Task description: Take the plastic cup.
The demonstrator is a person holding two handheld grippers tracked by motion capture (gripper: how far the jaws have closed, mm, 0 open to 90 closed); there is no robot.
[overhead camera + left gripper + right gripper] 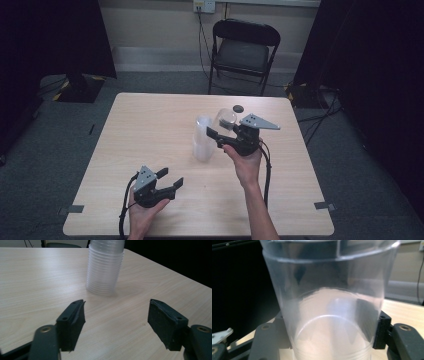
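Step in hand: a single clear plastic cup (329, 315) had been parted from the stack and was on its way to a spot of its own on the pale wooden bench (150, 150), by my judgement.
Right tongs (226, 134): closed on that single cup, one jaw on each side of its wall near the closed end; in the right gripper view the wall looked round, not crushed.
Where the cup was: held up in the air just right of the stack, well clear of the benchtop, and tilted; which way its mouth faced was hard to tell through the clear plastic.
Stack: the tall nested stack of clear plastic cups (105, 267) stood mouth-down near the middle of the bench, apart from both tongs.
Left tongs (170, 180): spread wide and empty, low over the near edge of the bench, aimed at the stack.
Small thing nearby: a small round black object (238, 108) lay beyond the held cup; best kept out of the landing spot.
Doing it well: the grip should have stayed light, since thin plastic buckles; the cup wanted levelling before touching down, rim flat; bare bench well apart from the stack was the place.
Left's part: ready to steady the stack's base if another cup stuck.
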